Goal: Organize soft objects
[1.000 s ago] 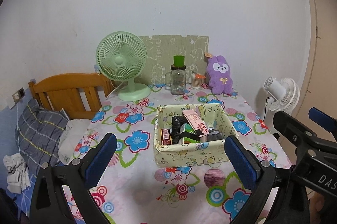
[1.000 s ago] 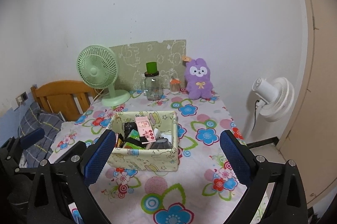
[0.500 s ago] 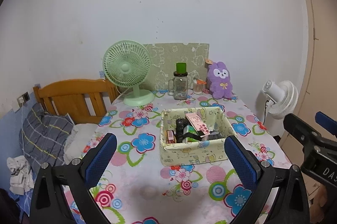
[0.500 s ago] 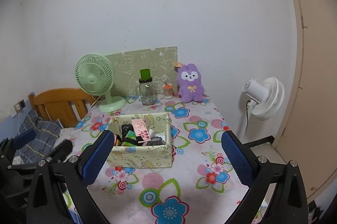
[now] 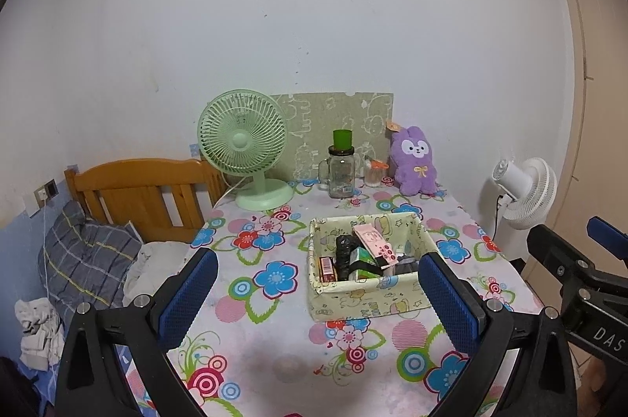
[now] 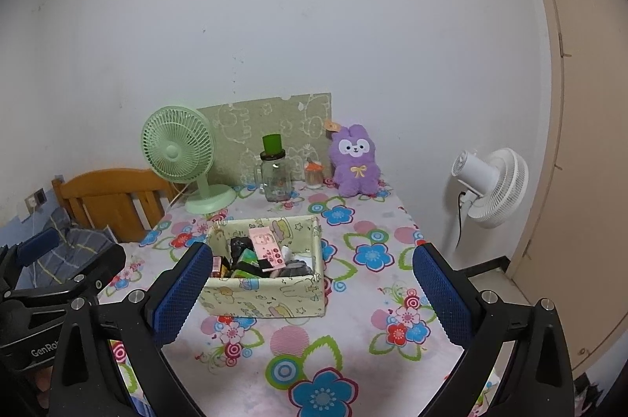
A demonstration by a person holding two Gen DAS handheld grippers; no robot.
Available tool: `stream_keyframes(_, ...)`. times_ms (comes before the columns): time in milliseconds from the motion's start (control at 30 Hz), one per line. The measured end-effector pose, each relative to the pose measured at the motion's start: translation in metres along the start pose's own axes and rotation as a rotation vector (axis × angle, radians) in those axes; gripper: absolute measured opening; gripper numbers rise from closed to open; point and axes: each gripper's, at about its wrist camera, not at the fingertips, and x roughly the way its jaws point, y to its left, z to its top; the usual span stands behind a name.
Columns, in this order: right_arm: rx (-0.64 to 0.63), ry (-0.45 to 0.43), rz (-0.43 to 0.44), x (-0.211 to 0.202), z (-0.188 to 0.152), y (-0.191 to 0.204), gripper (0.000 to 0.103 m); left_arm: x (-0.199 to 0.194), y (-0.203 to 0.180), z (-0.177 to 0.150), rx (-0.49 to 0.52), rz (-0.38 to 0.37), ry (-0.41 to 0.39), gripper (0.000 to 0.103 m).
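Observation:
A purple plush bunny [image 5: 415, 162] [image 6: 355, 161] sits upright against the wall at the table's far right corner. A pale fabric bin [image 5: 367, 267] [image 6: 267, 269] with small boxes and dark items stands mid-table on the flowered tablecloth [image 5: 274, 299] [image 6: 353, 299]. My left gripper [image 5: 318, 303] hangs open above the near edge of the table, empty. My right gripper [image 6: 314, 299] is open too, empty, to the right of the left one. Both are well short of the bunny.
A green desk fan [image 5: 245, 150], a glass jar with green lid [image 5: 342, 165] and a small cup [image 5: 373, 173] line the back wall. A wooden headboard [image 5: 141, 189] and bedding [image 5: 86, 260] lie left. A white floor fan [image 5: 524, 189] stands right, near a door.
Both grippers have pulled back and up from the table, so the bin and bunny look smaller and farther. Jaws stay open; nothing on the table moved.

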Motion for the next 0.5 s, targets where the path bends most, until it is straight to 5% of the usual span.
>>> stream_keyframes(500, -0.001, 0.013, 0.043, 0.0034, 0.0017, -0.0010, 0.103, -0.0042, 0.0008, -0.0002, -0.033, 0.014, -0.011, 0.103)
